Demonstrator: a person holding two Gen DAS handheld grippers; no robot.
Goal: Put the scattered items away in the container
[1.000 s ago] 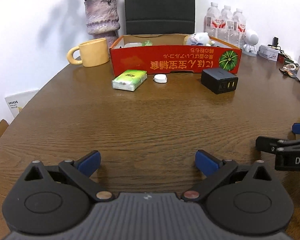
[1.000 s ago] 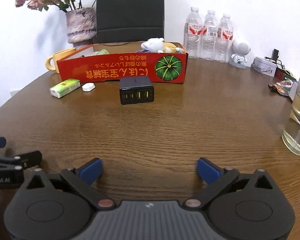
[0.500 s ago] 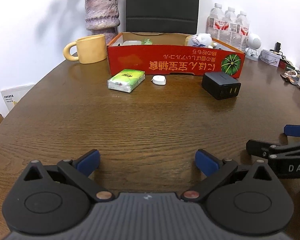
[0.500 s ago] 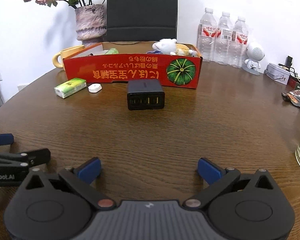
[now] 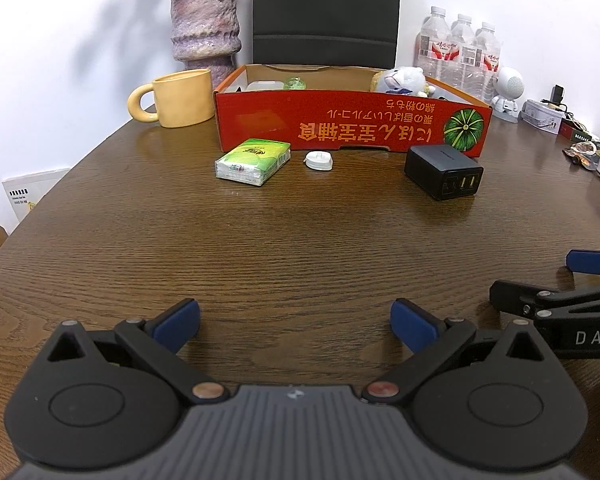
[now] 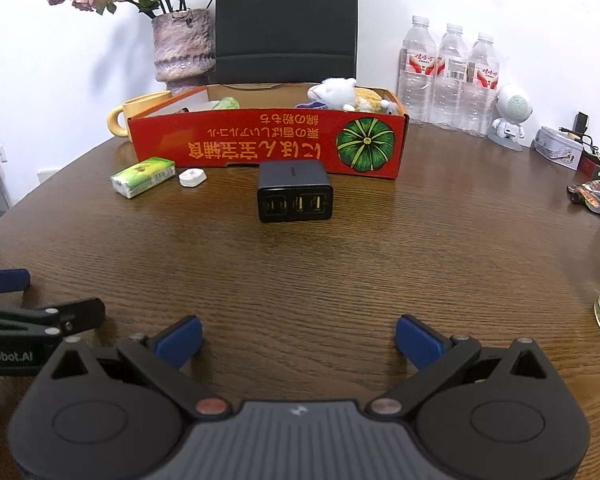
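Wood-grain table (image 5: 140,240) is seen under everything, and toward its far side the red box (image 5: 352,128) is set, open-topped, already holding a plush toy (image 5: 400,80) and a few small pale things that cannot be made out. Three items are left on the table just in front of the box's near wall: a black charger (image 6: 295,192) nearest the right side, a green tissue pack (image 5: 254,161) to the left, and a small white cap-like piece (image 5: 319,160) between them, close beside the pack. None of them is touched.

Both tools are held low over the near table, well apart from the items. The left gripper (image 5: 295,322) and the right gripper (image 6: 298,340) are each shown with jaws spread wide and nothing between them.

The charger is lined up squarely ahead of the right gripper, so it is judged the likely first pick. Its hard, smooth sides could slip from the pads if it is pinched off-centre. A low approach could push it against the box wall and shift the box. The white piece is flat and small, and could be skidded away rather than gripped. The soft pack could be crushed by a hard squeeze. A mug (image 5: 176,98) stands beside the box and could be knocked by a wide left swing.
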